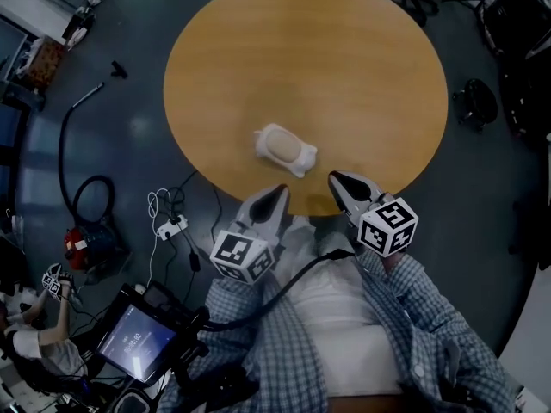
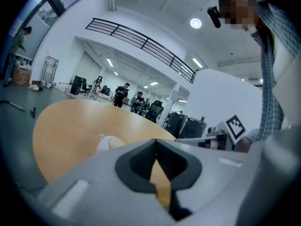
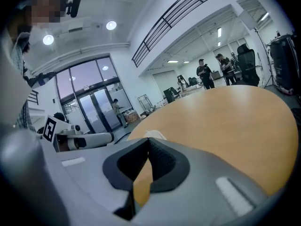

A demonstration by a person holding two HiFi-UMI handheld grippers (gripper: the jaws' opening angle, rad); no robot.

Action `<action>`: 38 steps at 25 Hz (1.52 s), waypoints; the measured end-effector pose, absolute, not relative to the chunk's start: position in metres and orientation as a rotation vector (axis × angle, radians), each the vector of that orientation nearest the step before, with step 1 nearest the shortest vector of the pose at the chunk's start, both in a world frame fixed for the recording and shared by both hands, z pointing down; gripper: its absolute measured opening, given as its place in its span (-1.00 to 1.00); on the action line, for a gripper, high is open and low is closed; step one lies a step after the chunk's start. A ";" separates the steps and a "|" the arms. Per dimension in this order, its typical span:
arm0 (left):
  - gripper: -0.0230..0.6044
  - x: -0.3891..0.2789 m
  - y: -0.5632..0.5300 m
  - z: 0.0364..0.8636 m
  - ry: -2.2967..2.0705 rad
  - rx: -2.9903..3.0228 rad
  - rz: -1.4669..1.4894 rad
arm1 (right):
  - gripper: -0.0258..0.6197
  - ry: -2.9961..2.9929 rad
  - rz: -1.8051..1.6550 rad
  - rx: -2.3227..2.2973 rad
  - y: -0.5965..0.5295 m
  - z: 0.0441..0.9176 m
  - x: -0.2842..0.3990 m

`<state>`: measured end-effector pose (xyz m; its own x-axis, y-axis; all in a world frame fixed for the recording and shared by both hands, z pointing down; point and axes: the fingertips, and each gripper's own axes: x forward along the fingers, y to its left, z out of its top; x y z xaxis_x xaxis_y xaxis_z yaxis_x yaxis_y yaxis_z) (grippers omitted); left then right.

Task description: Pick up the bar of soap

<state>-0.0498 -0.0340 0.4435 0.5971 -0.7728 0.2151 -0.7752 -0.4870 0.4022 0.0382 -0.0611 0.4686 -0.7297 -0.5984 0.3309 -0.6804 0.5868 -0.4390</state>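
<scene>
A pale beige bar of soap (image 1: 281,144) lies in a white dish (image 1: 300,158) on the round wooden table (image 1: 344,67), toward its near edge. Both grippers hover at that edge, short of the soap and touching nothing. My left gripper (image 1: 280,191) is shut and empty, a little below the dish. My right gripper (image 1: 335,179) is also shut and empty, to the dish's lower right. In the left gripper view the soap (image 2: 107,143) shows just past the closed tips (image 2: 156,142). In the right gripper view only a white sliver of the dish (image 3: 153,134) peeks over the closed tips (image 3: 148,141).
On the dark floor left of the table lie cables, a white power strip (image 1: 171,226), a red machine (image 1: 84,241) and a lit tablet (image 1: 136,342). A black object (image 1: 473,101) stands at the right. Several people stand far off in the hall.
</scene>
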 end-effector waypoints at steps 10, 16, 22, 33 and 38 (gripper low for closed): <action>-0.93 -0.080 -0.085 0.448 -1.336 2.266 -0.016 | -0.83 -2.528 0.676 0.863 -0.113 0.506 -0.003; -0.93 -0.091 -0.095 0.451 -1.423 2.214 -0.023 | -0.28 -2.394 0.500 0.718 -0.129 0.541 -0.027; -0.93 -0.101 -0.098 0.456 -1.509 2.145 -0.013 | -0.10 -2.307 0.330 0.544 -0.140 0.558 -0.065; -0.93 -0.116 -0.097 0.461 -1.581 2.084 -0.019 | -0.11 -2.299 0.288 0.438 -0.144 0.576 -0.083; -0.93 -0.112 -0.103 0.456 -1.572 2.100 -0.032 | -0.12 -2.384 0.432 0.443 -0.145 0.571 -0.077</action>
